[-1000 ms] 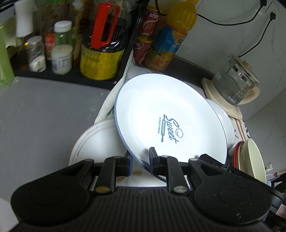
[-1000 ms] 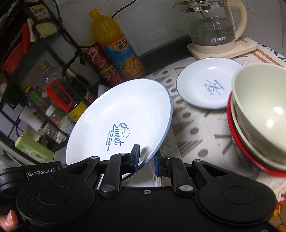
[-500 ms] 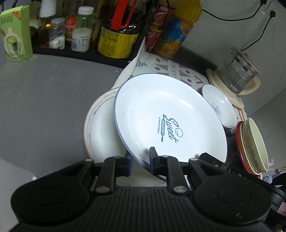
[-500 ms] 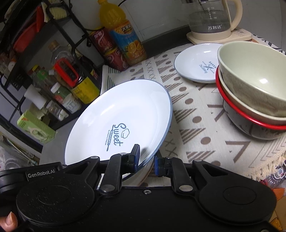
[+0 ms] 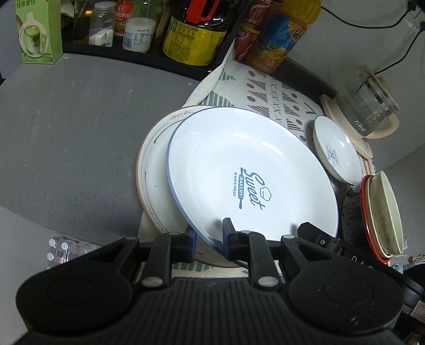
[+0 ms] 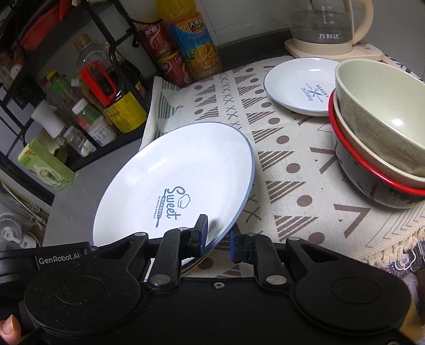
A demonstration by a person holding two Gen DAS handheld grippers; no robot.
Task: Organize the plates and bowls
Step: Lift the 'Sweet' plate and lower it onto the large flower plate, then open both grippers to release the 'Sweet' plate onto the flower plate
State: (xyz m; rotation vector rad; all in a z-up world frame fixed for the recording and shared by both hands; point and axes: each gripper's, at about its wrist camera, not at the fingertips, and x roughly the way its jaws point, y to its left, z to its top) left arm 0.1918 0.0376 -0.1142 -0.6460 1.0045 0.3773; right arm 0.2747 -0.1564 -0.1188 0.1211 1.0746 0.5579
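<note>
A large white plate (image 5: 239, 164) with a blue rim and "Sweet Bakery" print is held tilted by both grippers. My left gripper (image 5: 209, 236) is shut on its near rim. My right gripper (image 6: 217, 236) is shut on the rim of the same plate (image 6: 172, 169), at its near right side. Under it, on the cloth's left end, lies a cream plate (image 5: 154, 169) with a brown rim, partly covered. A small white plate (image 6: 300, 85) lies flat farther back. To the right stands a stack of bowls (image 6: 377, 127), a pale green one on top.
A patterned cloth (image 6: 281, 164) covers the table. A glass kettle (image 6: 326, 24) stands on its base at the back right. Cans and an orange juice bottle (image 6: 194, 45) stand at the back. A black rack (image 5: 186, 34) full of bottles and a green carton (image 5: 34, 31) stand at the left.
Both grippers have drawn back from the rack with the large plate held between them. The plate now hangs over the cream plate, and more of the cloth shows.
</note>
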